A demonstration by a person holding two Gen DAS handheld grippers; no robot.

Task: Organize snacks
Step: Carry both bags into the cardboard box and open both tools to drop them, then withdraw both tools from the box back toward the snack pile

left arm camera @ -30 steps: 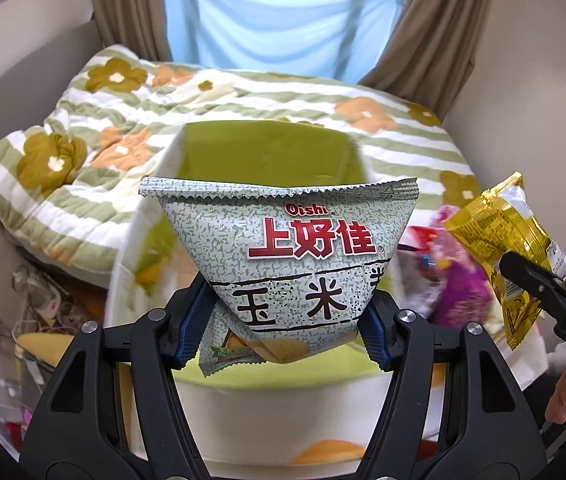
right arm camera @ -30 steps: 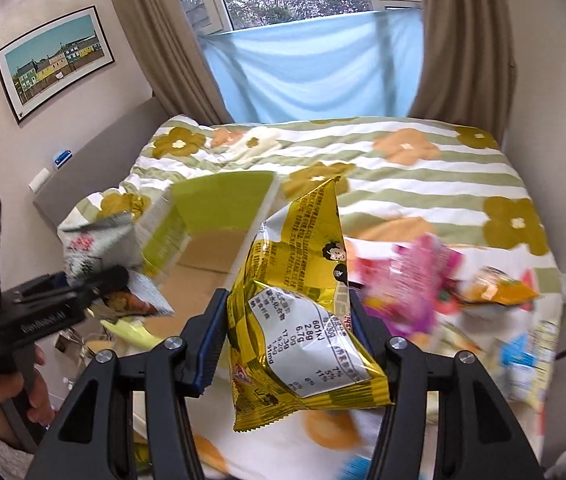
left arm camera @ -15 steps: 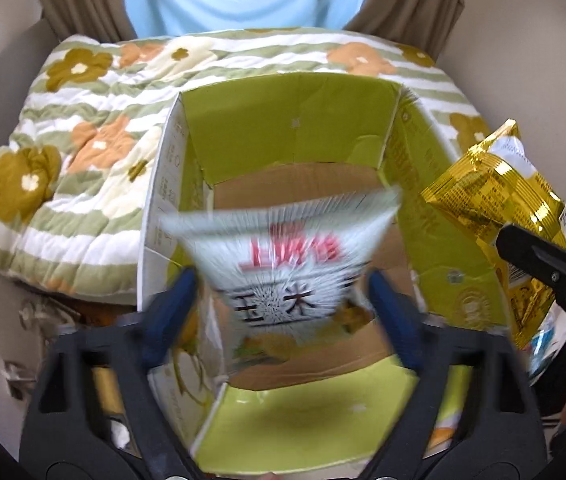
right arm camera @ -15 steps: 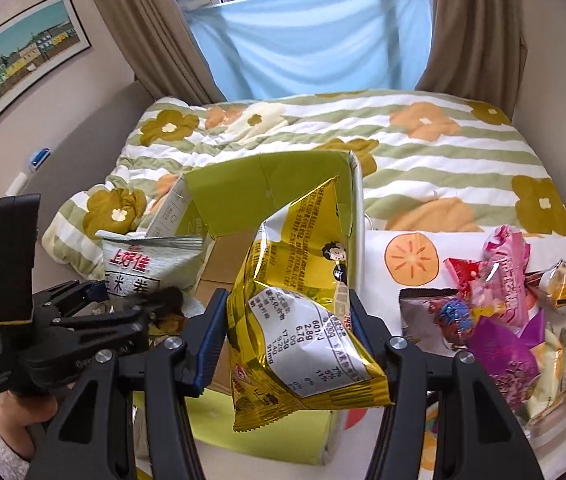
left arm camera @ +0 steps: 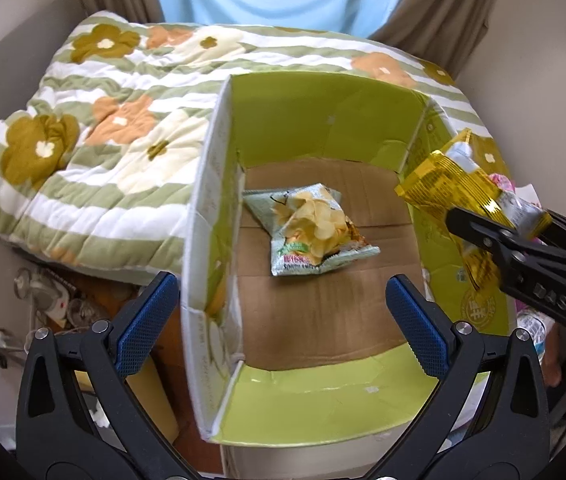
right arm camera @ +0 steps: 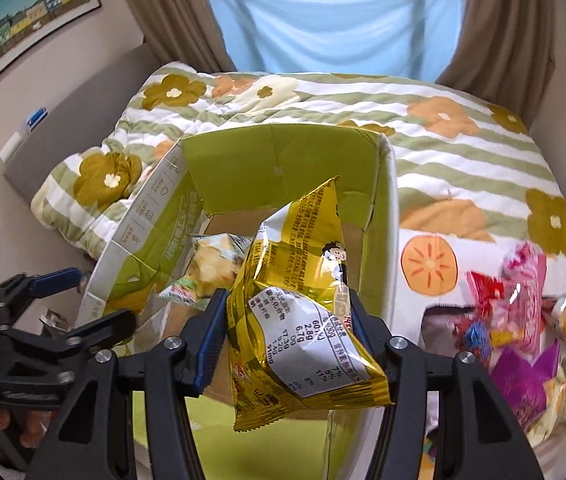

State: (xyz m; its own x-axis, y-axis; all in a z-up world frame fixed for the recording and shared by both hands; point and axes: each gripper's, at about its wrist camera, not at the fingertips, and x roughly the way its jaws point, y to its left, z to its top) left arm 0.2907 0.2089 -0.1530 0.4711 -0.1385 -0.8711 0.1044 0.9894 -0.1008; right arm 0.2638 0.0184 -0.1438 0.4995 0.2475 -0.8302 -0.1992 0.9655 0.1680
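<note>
Yellow bag [right arm camera: 303, 312] held at box [left arm camera: 323, 92] rim; chip bag [left arm camera: 311, 228] lies on box floor.

Right tongs [right arm camera: 287, 332] clamped across yellow bag's lower half, bag over box's right wall. Left tongs [left arm camera: 283, 320] spread wide, holding nothing, above box. Judged: bag light, puffed, slick foil, contents crushable; grip the crimped seam, lightly. Loose snacks [right arm camera: 523, 344] remain on bed [right arm camera: 463, 152].

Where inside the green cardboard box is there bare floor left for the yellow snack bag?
The green cardboard box holds only the pale green chip bag, lying left of centre. Bare brown floor lies between that bag and the near wall, and along the right wall. The yellow foil snack bag, clamped in the right gripper, hangs there. The mixed snack pile on the bed is crowded.
</note>
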